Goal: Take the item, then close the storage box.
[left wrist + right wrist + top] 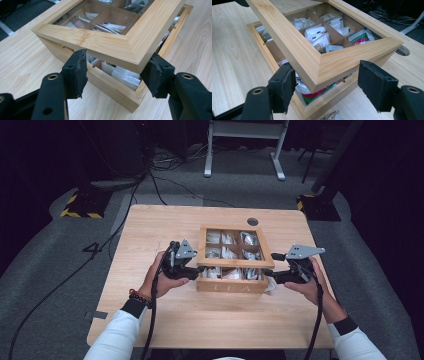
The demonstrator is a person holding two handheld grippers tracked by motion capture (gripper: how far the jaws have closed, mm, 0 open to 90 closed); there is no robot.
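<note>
Though hinged rearward, lid [234,246] front-raised, long axis crosswise.

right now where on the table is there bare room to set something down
The table is bare left of the tea box, along the far edge by the round hole, and across the near strip in front of the box. It is crowded at the box's front corners, where the left gripper and right gripper flank the raised lid.

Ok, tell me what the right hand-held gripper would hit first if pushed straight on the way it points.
Probably the raised lid corner of the wooden tea box: it sits between the right hand-held gripper's open jaws, just ahead, the sachets behind it. Depth is unclear.
</note>
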